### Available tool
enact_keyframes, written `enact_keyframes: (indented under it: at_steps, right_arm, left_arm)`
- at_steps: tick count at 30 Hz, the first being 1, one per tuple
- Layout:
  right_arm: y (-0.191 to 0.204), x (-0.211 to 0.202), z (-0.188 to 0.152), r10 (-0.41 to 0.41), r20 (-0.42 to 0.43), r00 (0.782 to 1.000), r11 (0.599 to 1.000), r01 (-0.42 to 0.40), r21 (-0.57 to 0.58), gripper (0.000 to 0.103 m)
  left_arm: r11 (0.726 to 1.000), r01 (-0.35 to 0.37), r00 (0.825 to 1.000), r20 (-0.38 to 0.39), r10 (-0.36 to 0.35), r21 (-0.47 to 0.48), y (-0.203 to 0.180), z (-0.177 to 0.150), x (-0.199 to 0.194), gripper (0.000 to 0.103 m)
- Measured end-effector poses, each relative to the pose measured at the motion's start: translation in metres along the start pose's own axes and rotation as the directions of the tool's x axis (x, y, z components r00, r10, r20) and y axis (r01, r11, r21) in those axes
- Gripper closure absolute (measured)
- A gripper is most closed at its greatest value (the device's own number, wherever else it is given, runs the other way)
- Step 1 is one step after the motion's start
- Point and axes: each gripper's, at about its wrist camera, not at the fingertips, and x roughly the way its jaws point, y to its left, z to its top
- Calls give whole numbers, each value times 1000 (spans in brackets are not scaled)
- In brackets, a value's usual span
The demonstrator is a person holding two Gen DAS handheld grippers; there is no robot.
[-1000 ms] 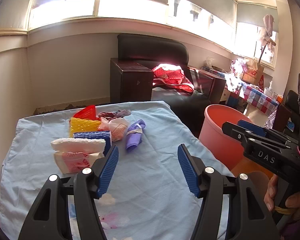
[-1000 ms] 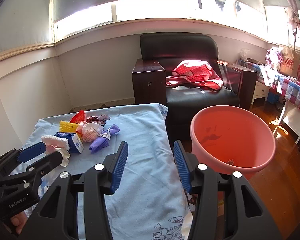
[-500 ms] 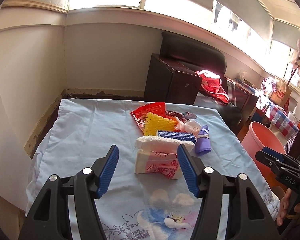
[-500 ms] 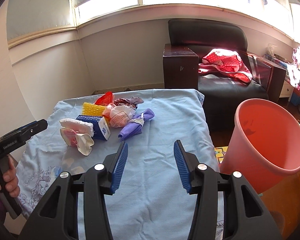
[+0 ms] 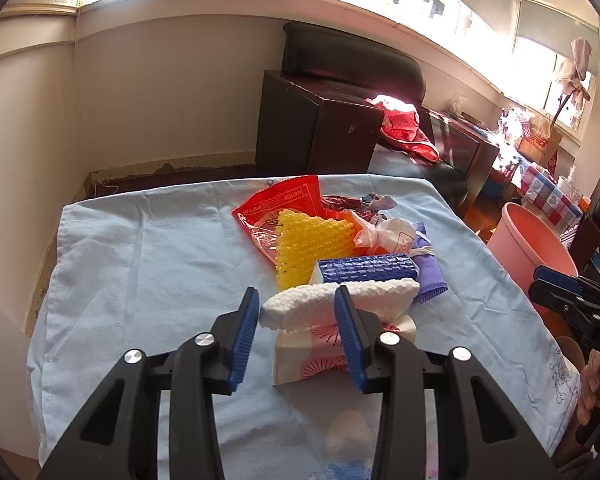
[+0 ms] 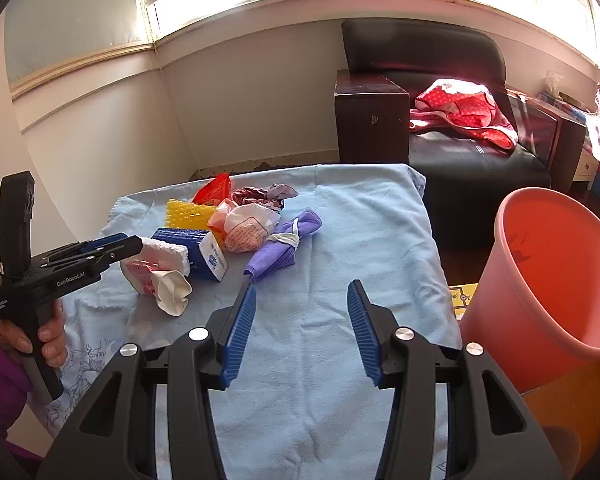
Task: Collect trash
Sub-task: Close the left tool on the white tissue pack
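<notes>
Left gripper (image 5: 296, 336): fingers spread wide and holding nothing; in the left wrist view the left end of the white foam sleeve sits in the gap between them, though whether a pad touches it cannot be told.
White foam sleeve (image 5: 340, 304): long axis runs crosswise to the left fingers, left to right; it lies on top of a pink-printed paper bag (image 5: 312, 360), so a pinch here would take its near end across the short width.
Pile ahead of the left fingers: yellow foam net (image 5: 308, 240) and red wrapper (image 5: 280, 204) further out and slightly left; blue box (image 5: 364, 268) just behind the sleeve; white plastic bag (image 5: 388, 232) and purple cloth (image 5: 428, 276) off to the right.
Bench (image 5: 148, 264): covered in a light blue sheet; all the trash lies toward its far half.
Right gripper (image 6: 302, 332): fingers wide apart, empty, hovering over bare sheet; the purple cloth (image 6: 284, 248) is the nearest piece, ahead and a little left of its fingers, its long axis slanting away to the right.
Bucket (image 6: 556, 280): pink, standing off the bench edge to the right of the right fingers, mouth tilted toward them.
Judgement: the left hand is much nearer the sleeve and looks set to take it; the drop point lies well to the right.
</notes>
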Motion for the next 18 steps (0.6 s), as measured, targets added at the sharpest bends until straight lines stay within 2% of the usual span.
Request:
enact_keyframes:
  at_steps: [2,6,13,18]
  right_arm:
    - [1,6,4,11,-11,1000,1000,-11,6,54]
    - [6,16,9,27,-23,999,1000,-26,10,54]
    - [15,43,18,46,-69,997,999,-44,31,54]
    - [17,69,23,71,-121,990,994,-61,90,54]
  left_arm:
    - [1000,12,1000,-1,-12,-6,0,-2,0,83]
    - [1000,18,1000,15,-18,-5,-2,-9,-10,89]
    - [999,28,998,59,-26,-38,-2,-21,-37,91]
    - [997,29,997,74,-23,-76,5,-26,-50,91]
